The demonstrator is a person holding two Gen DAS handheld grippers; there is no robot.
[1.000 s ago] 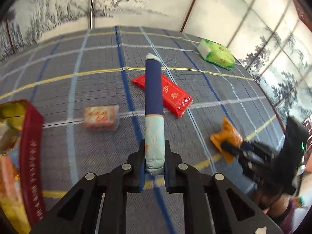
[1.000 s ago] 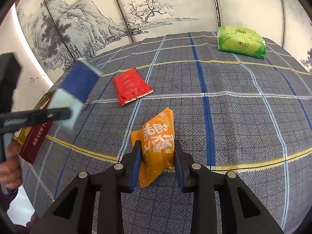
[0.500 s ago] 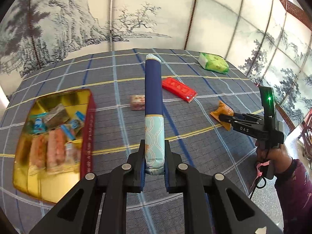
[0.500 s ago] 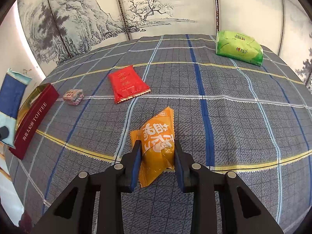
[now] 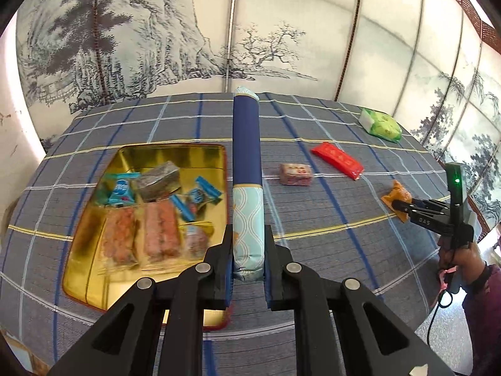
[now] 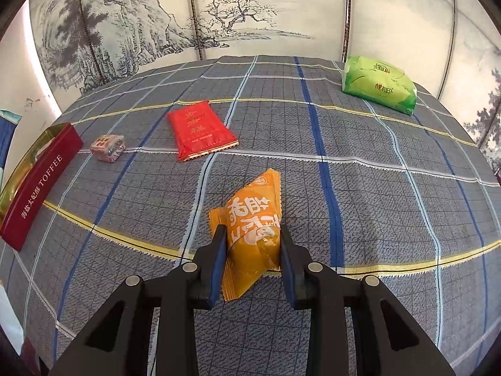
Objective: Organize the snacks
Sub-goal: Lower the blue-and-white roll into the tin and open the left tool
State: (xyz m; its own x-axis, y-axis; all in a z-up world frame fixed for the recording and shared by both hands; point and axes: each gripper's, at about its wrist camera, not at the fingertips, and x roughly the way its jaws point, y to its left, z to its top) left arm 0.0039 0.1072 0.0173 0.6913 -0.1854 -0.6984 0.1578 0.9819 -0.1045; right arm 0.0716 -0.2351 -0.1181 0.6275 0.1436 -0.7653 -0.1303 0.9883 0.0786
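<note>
- The left gripper (image 5: 248, 263) is clenched on a long blue packet (image 5: 247, 169), held in the air just right of the gold tin (image 5: 75, 269).
- The right gripper (image 6: 250, 250) grasps an orange packet (image 6: 253, 228) on the checked cloth (image 6: 391, 206), well right of the tin.
- Beyond, right of the tin: small pink packet (image 5: 296, 174), red packet (image 5: 338, 160), green pack (image 5: 380, 124).

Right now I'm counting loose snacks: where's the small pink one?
In the right wrist view, the small pink snack lies on the tablecloth, between the toffee tin and red packet.
</note>
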